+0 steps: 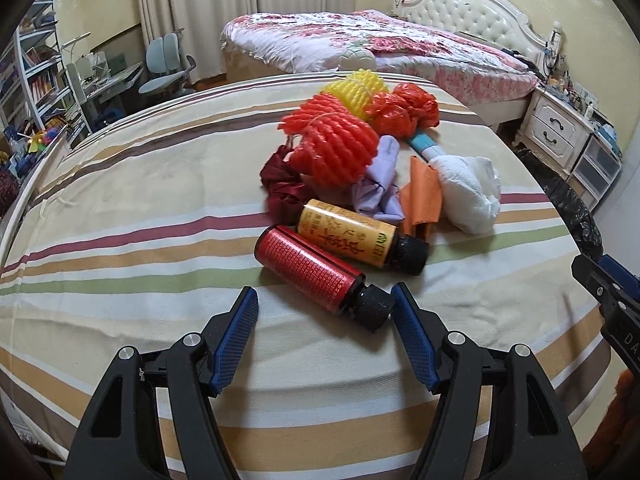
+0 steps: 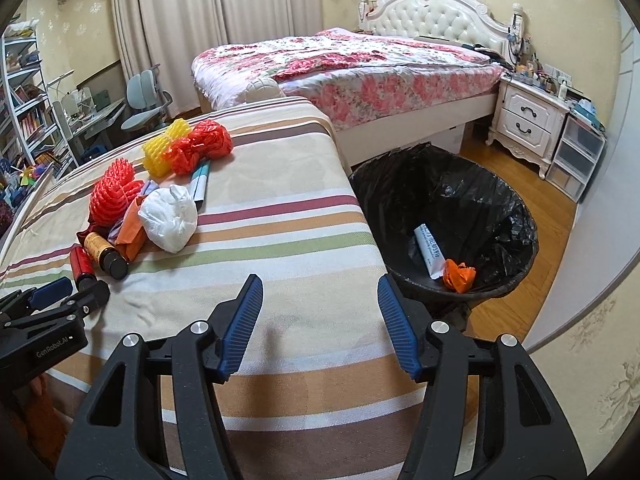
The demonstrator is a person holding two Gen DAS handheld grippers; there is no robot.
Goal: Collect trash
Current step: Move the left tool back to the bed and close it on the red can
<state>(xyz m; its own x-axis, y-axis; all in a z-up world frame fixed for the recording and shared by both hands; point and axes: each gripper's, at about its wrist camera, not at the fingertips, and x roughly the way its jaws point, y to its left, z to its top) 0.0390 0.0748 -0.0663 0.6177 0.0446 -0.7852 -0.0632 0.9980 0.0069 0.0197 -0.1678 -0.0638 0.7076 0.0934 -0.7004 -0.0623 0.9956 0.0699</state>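
Observation:
A pile of trash lies on the striped tablecloth [image 1: 140, 272]: a red bottle [image 1: 310, 268], a yellow-label bottle [image 1: 352, 236], red foam net [image 1: 332, 148], yellow foam net [image 1: 356, 90], red plastic bag [image 1: 400, 110], white bag [image 1: 468, 192], purple and orange paper. My left gripper [image 1: 324, 312] is open, just short of the red bottle's black cap. My right gripper [image 2: 320, 312] is open and empty over the table's right edge, beside the black-lined bin [image 2: 452, 216]. The bin holds a white tube [image 2: 430, 250] and an orange scrap [image 2: 460, 276].
A bed [image 2: 360, 68] with a floral cover stands behind the table. A white nightstand [image 2: 528, 120] and plastic drawers [image 2: 576, 156] are at the right. A desk, chair [image 2: 144, 100] and bookshelves are at the far left. The floor is wood.

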